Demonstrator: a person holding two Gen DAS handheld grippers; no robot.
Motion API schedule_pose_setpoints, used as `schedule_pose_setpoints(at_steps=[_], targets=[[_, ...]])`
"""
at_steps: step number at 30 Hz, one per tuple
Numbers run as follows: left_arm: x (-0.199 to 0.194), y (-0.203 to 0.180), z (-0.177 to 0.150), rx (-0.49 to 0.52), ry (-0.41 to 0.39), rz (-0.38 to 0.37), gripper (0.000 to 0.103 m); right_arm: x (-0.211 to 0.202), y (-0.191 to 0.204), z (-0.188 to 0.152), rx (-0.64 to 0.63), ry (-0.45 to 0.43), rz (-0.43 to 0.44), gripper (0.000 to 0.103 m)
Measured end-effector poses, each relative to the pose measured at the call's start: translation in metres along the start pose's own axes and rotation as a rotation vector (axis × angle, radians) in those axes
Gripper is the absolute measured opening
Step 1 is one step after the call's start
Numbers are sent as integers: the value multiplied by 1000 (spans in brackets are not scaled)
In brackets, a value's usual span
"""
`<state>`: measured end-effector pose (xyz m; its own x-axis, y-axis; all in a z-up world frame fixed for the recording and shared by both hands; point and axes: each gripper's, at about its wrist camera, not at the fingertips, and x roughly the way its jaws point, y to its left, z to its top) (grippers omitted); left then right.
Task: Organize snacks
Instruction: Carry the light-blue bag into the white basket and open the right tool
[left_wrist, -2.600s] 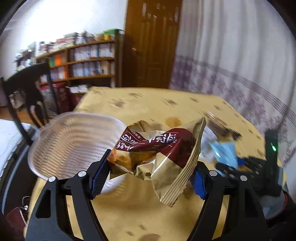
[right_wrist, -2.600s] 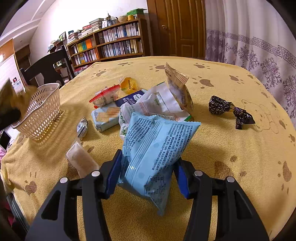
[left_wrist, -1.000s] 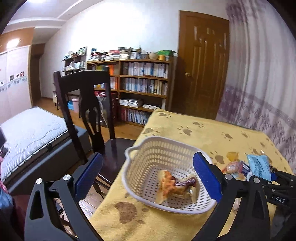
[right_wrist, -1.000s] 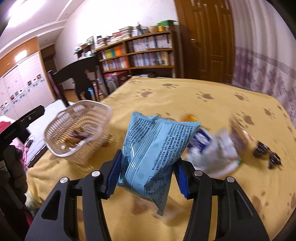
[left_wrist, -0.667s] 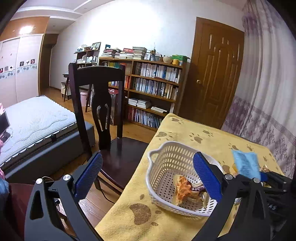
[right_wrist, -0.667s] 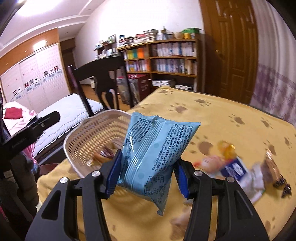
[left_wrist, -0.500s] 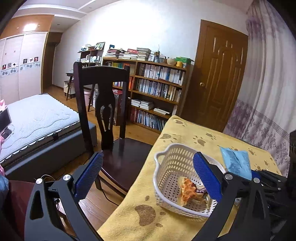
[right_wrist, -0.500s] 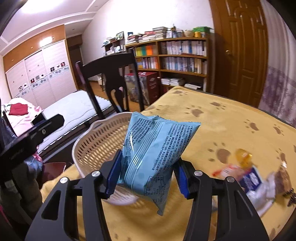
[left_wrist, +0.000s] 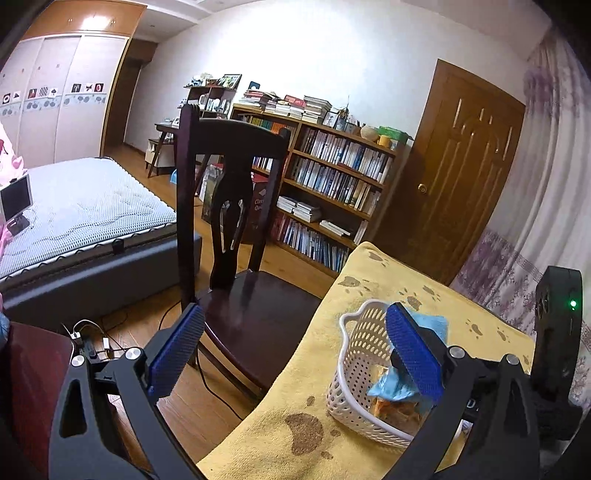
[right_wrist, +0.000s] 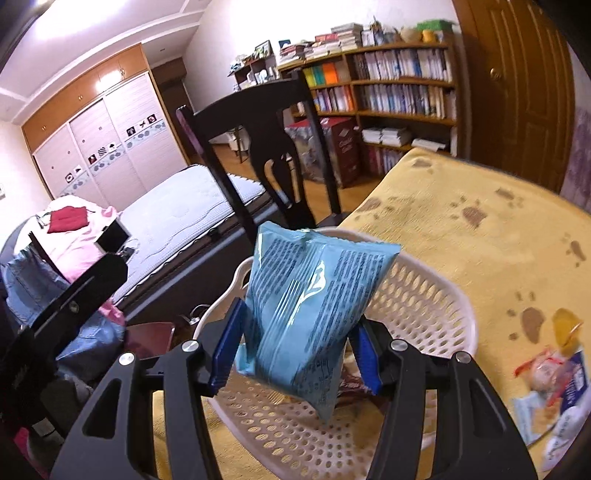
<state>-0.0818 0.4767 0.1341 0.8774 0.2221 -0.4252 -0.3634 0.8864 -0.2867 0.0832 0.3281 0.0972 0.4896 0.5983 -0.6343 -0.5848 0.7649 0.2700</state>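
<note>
Two grippers share this moment, and only one carries anything. Starting at the left, the left gripper (left_wrist: 295, 354) hangs with its blue-padded fingers (left_wrist: 177, 352) spread wide and nothing between them; half a second ago it looked much the same, but its view has since swung further toward the dark wooden chair (left_wrist: 229, 206) and the bed (left_wrist: 85, 210), so the white basket (left_wrist: 354, 373) now sits lower and more to the right, partly behind the right-hand pad. The basket stands on the yellow paw-print tablecloth (left_wrist: 373, 284) near its corner beside the chair. Inside it, under a fold of blue wrapper, an orange-brown snack packet (left_wrist: 397, 408) lies on the floor of the basket.

Moving right, the right gripper (right_wrist: 295, 354) is clamped on the blue snack bag (right_wrist: 314, 299), pads pressing its lower half from both sides, the bag standing upright and tilted slightly. Half a second back the bag was over the near rim of the basket (right_wrist: 454, 295); now it has come forward and down, so the perforated wall rings it and its lower corner hangs above the basket's bottom, not visibly touching. A dark wrapper (right_wrist: 351, 384) shows just behind the bag inside the basket.

Farthest right, a small heap of loose snacks (right_wrist: 550, 373) remains on the cloth outside the basket, blurred.
</note>
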Motion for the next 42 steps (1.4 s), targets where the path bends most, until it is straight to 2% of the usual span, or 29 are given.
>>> schedule_pose_setpoints(at_steps=[7, 12, 19, 29, 42], targets=[[0, -8, -3, 32, 10, -23, 100, -1, -11, 0, 46, -3, 25, 58], [1, -12, -5, 49, 18, -27, 100, -6, -22, -7, 69, 1, 11, 58], [2, -18, -7, 68, 28, -34, 100, -9, -28, -19, 59, 0, -56, 58], [-3, -39, -13, 146, 16, -28, 100, -40, -34, -40, 26, -68, -137, 58], [-11, -77, -24, 261, 18, -56, 100, -97, -93, -72, 165, -144, -254, 58]])
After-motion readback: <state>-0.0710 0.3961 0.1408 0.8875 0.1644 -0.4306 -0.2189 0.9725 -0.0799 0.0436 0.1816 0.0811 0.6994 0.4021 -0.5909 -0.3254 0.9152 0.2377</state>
